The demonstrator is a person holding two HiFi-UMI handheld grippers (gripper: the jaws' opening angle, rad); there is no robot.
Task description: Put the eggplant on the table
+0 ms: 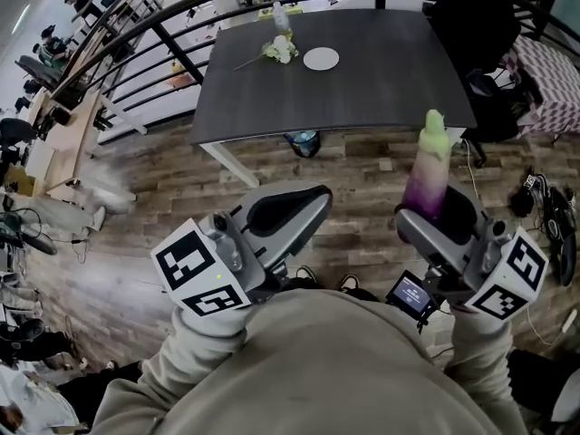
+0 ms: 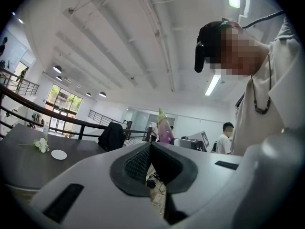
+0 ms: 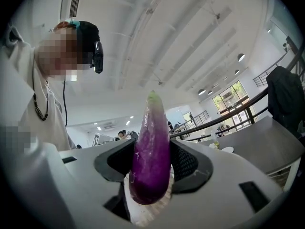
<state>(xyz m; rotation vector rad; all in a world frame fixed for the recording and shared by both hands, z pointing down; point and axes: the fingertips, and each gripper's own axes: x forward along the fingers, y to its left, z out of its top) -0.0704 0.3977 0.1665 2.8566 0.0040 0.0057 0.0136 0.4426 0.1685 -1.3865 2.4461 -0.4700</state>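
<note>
**Right fingers [image 3: 188, 163] clamped on the eggplant [image 3: 151, 151], bench [image 1: 362, 89] ahead**

I pinch its fat purple end so it stands upright, green tip high, likely steadier to carry. Left fingers [image 2: 138, 163] are pressed together on nothing, idle. Bench lies well apart across wooden floor [image 1: 362, 166]; its near half looks bare, with plate [image 1: 321, 58] and flowers [image 1: 280, 50] toward the far railing [image 1: 181, 12].

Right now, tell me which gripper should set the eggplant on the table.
Right. The right gripper holds the eggplant upright; the left gripper is shut and empty. The table lies ahead.
</note>
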